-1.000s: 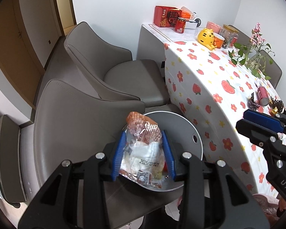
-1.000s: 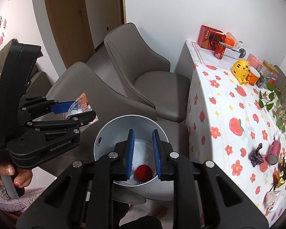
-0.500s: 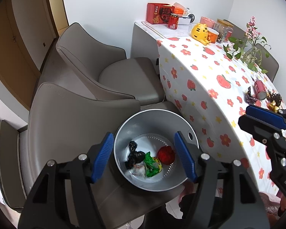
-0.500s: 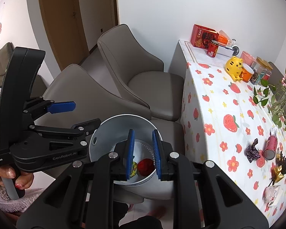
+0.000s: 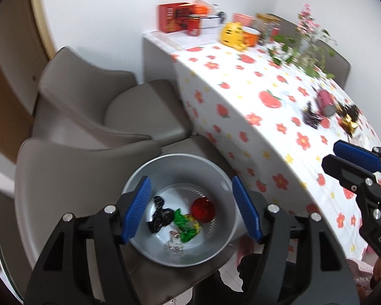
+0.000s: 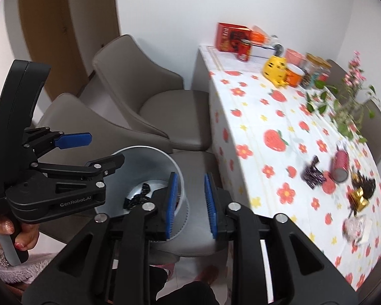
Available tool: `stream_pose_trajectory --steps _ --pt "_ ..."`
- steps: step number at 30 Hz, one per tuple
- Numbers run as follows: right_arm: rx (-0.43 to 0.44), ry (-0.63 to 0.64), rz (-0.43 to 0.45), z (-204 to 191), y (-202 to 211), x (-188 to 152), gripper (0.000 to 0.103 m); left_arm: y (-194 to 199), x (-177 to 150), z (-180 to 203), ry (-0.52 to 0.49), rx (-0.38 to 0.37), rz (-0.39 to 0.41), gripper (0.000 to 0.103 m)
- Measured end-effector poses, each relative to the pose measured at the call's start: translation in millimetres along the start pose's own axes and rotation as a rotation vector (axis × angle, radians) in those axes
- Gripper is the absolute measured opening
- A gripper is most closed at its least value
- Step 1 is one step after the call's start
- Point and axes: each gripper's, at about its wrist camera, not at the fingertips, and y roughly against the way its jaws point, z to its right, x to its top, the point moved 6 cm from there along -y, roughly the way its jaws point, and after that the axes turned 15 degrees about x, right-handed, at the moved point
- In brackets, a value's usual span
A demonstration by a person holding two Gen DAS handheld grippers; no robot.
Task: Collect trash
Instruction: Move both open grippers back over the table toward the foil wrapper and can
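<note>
A grey round bin [image 5: 217, 175] stands on a chair seat, also seen in the right wrist view [image 6: 139, 155]. In it lie a black wrapper [image 5: 160, 216], a green wrapper [image 5: 186, 226], a red ball [image 5: 203, 209] and a clear packet [image 5: 175, 241]. My left gripper [image 5: 191, 208] is open and empty above the bin. My right gripper [image 6: 189, 200] is open and empty, right of the bin. On the flowered table [image 6: 279, 117] lie a dark wrapper [image 6: 312, 174], a pink can [image 6: 340, 165], a gold wrapper [image 6: 358, 197] and a clear wrapper [image 6: 355, 226].
Two grey chairs [image 5: 89, 96] stand left of the table. At the table's far end are a red box [image 6: 231, 36], a yellow cat figure [image 6: 276, 70], jars and a flower vase [image 6: 353, 94]. The table edge runs close to the bin's right side.
My left gripper opened and let the clear snack bag fall into the bin. My right gripper opened wider and swung right, from over the bin toward the table.
</note>
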Motion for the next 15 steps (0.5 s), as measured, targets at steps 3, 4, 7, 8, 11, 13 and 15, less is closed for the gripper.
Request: stream_pose_trajectory --steps 3,4,7,8,11,13,15 --pt "-0.060 -0.066 0.017 28 11 -8 0.026 -1 10 28 -0.057 -0.041 0.009 0.067" --pt "-0.080 -0.089 0.024 38 15 -11 0.026 -2 13 38 -0.078 -0.053 0.012 0.067" --pt "-0.141 -0.165 0.044 71 32 -24 0.037 -2 24 72 -0.138 -0.090 0.025 0.067" --pt "-0.162 -0.190 0.053 82 38 -29 0.040 -1 27 84 -0.158 -0.103 0.031 0.067" --pt "-0.215 -0.255 0.072 116 55 -42 0.043 2 37 120 -0.210 -0.135 0.045 0.067" --pt "-0.241 -0.296 0.084 140 67 -50 0.043 5 43 143 -0.237 -0.152 0.053 0.067" --pt "-0.267 -0.326 0.094 165 79 -58 0.043 8 48 167 -0.259 -0.163 0.060 0.067"
